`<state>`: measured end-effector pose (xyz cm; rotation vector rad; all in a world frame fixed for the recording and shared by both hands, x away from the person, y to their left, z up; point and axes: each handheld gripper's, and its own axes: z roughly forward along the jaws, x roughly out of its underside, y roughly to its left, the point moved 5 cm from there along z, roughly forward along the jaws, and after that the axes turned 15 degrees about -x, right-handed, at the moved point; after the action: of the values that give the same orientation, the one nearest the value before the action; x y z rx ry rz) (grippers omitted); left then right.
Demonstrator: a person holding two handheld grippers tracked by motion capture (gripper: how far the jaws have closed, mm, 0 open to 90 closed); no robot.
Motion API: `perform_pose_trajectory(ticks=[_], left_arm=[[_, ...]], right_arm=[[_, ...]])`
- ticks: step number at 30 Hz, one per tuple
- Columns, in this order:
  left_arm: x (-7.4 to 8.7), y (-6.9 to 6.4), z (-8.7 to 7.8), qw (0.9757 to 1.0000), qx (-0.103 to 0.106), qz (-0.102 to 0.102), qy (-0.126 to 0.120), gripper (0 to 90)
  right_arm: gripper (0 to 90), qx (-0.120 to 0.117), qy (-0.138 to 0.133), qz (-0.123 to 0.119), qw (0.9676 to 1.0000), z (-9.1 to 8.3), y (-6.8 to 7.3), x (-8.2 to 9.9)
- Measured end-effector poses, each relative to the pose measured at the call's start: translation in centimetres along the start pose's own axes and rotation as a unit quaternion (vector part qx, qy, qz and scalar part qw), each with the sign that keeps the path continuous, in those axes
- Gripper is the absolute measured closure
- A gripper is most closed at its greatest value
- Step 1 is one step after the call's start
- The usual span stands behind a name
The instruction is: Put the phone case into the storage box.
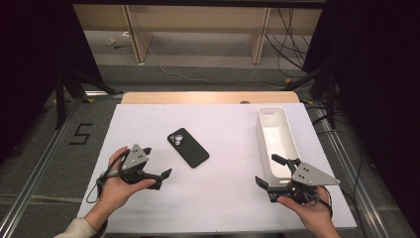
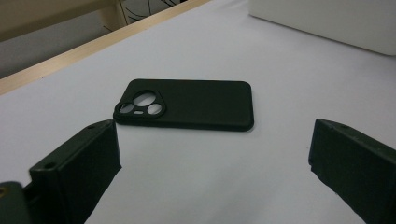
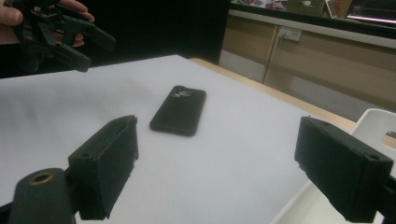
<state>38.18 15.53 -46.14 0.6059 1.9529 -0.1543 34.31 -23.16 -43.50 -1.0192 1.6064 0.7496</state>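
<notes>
A black phone case (image 1: 188, 147) lies camera-side up on the white table sheet (image 1: 223, 188), left of centre. My left gripper (image 1: 158, 162) hovers just to its near left, open, with nothing between its jaws. From the left gripper view, the case (image 2: 187, 105) lies a short way beyond the open left gripper (image 2: 212, 140). My right gripper (image 1: 266, 169) is open and holds nothing, at the near end of a long white tray (image 1: 262, 144). The right gripper view shows the case (image 3: 179, 109) beyond the open right gripper (image 3: 217, 126), and the left gripper (image 3: 60, 37) far off.
The white tray (image 2: 327, 18) runs along the sheet's right side, and its rim (image 3: 373, 126) sits close by my right jaw. A wooden table edge (image 1: 210, 97) borders the far side. Cables and wooden furniture legs (image 1: 138, 39) stand on the floor beyond.
</notes>
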Motion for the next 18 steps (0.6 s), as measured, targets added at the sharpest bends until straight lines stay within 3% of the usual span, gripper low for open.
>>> perform_pose_trajectory(ticks=[7, 9, 13, 15, 18], left_arm=[[-0.1, -0.2, 0.1, 1.0, -0.001, -0.001, -0.001, 5.2], [-0.2, -0.2, 0.2, 1.0, -0.008, 0.003, 0.0, 11.2], [-1.2, -0.3, 0.8, 0.9996, -0.026, -0.008, -0.007, 48.0], [-1.7, -0.7, 1.3, 0.9997, -0.022, -0.002, -0.007, 67.3], [-2.1, -1.3, 2.7, 0.9999, -0.013, -0.002, 0.008, 89.1]], right_arm=[[14.8, 0.0, -0.001, -0.002, 1.0, 0.1, 0.1, -0.1], [14.8, 0.001, -0.002, -0.004, 1.0, 0.1, 0.2, -0.1], [14.8, 0.001, -0.002, -0.003, 1.0, 0.2, 0.2, -0.2], [14.9, -0.001, 0.001, -0.003, 1.0, 0.3, 0.2, -0.1], [14.9, -0.002, 0.002, -0.004, 1.0, 0.4, 0.3, -0.1]])
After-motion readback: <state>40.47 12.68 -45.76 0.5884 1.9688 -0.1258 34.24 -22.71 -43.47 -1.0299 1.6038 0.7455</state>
